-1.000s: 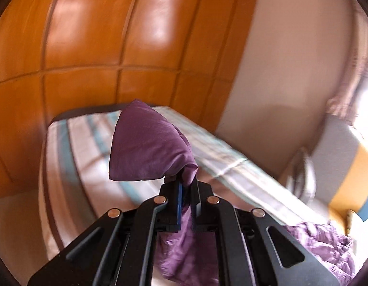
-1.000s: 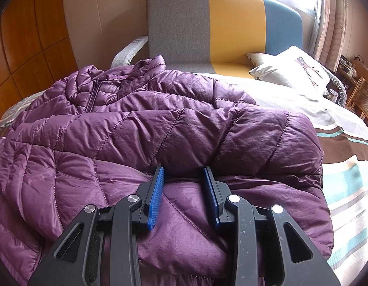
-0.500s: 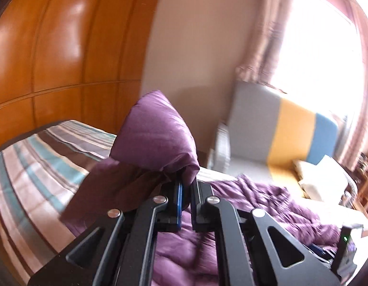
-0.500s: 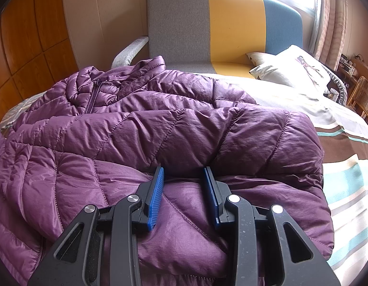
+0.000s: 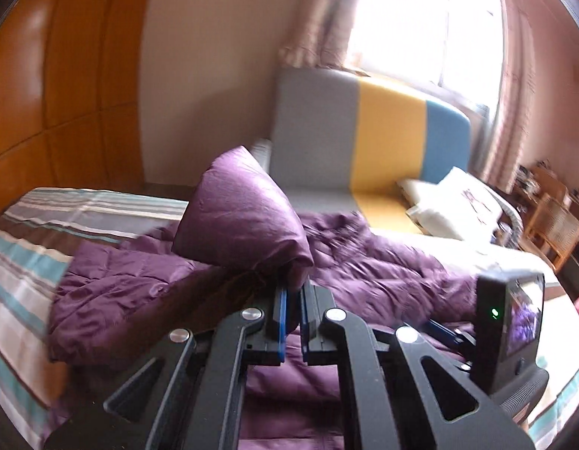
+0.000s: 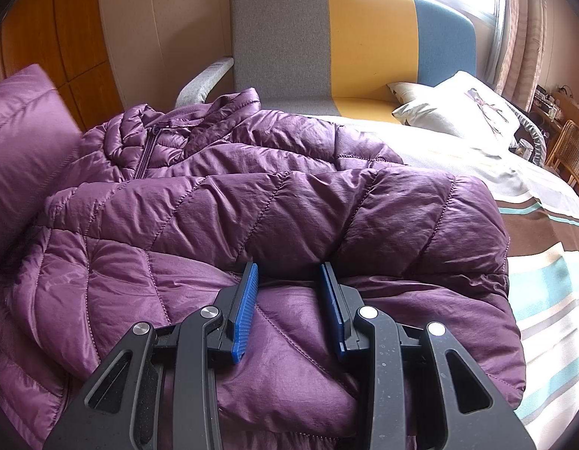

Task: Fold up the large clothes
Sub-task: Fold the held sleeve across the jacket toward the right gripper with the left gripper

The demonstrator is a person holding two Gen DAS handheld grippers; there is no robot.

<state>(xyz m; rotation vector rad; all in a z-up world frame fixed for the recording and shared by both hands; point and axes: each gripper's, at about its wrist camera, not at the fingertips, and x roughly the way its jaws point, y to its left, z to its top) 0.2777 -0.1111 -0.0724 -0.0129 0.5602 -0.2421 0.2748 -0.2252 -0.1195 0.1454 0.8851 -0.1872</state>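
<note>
Since the earlier frame the left gripper (image 5: 293,313) has swung across from the wooden wall toward the window, carrying a pinched fold of the purple jacket (image 6: 252,202) over the rest of the garment. Its jaws are pressed together on that cloth. The right gripper (image 6: 289,300) stays put, its jaws partly spread and resting on the quilted jacket, which lies on the striped bed (image 6: 552,285) near the sofa (image 6: 364,37).
</note>
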